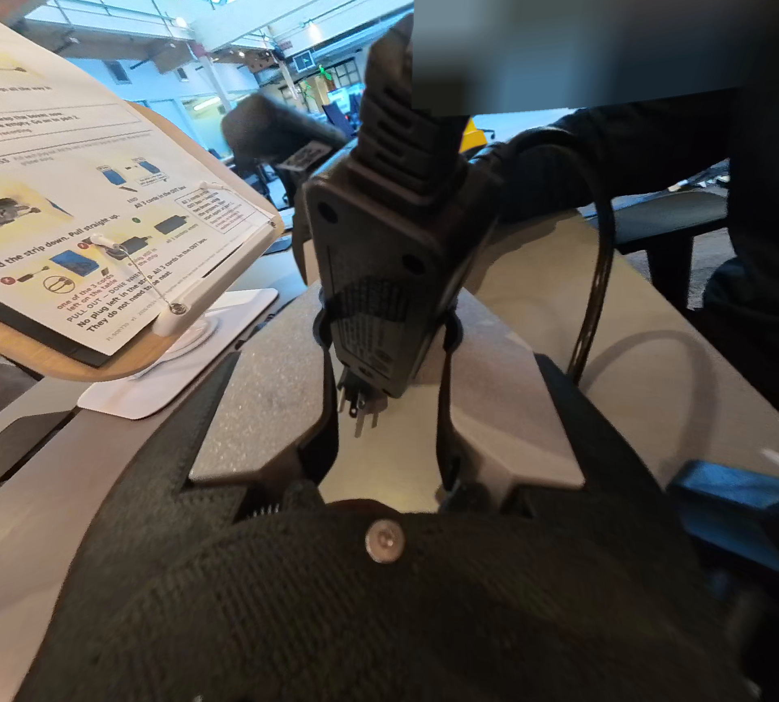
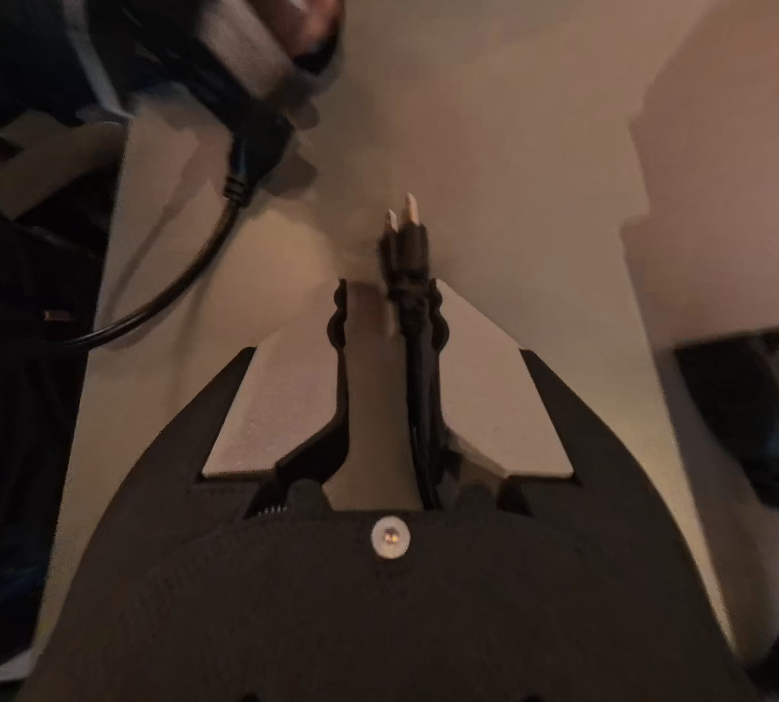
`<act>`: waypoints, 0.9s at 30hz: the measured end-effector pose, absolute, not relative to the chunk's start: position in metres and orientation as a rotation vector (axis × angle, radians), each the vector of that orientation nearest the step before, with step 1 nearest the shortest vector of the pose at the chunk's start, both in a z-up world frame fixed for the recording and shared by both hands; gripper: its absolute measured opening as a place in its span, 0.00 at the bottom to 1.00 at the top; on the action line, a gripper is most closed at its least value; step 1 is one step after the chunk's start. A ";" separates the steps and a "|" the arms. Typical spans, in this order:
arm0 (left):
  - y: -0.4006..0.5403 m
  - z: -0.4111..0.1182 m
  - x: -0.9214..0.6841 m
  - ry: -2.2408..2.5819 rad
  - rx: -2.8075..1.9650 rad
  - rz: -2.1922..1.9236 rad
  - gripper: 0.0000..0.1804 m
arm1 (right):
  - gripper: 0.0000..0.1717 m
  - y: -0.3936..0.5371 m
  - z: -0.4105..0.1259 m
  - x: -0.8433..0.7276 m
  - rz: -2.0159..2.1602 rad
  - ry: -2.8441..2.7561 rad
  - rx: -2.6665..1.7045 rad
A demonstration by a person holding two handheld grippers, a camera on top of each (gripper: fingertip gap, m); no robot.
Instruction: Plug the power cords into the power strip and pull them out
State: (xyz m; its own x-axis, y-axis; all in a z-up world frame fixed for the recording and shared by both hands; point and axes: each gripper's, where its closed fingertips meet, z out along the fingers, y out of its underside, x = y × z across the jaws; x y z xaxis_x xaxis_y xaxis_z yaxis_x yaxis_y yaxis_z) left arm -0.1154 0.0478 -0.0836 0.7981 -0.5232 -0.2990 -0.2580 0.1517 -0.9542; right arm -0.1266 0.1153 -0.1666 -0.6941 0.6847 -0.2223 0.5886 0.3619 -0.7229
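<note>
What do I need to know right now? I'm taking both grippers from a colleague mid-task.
Left tongs: clamped on the black power strip, held upright with its back to the camera.
Right tongs: open. A black plug leans against the right finger only, with a gap to the other finger and its prongs pointing forward.
Done: that plug is not in the strip.
Left: regrip the plug. The frames do not show how many cords remain.
</note>
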 end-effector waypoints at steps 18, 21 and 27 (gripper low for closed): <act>0.065 -0.044 -0.107 0.443 -1.267 -0.305 0.28 | 0.42 0.037 -0.096 -0.162 1.257 -2.026 -0.642; 0.068 -0.040 -0.116 0.366 -1.255 -0.319 0.28 | 0.27 0.032 -0.094 -0.164 1.189 -1.968 -0.589; 0.069 -0.045 -0.121 0.347 -1.312 -0.341 0.28 | 0.25 0.041 -0.101 -0.164 0.983 -2.045 -0.619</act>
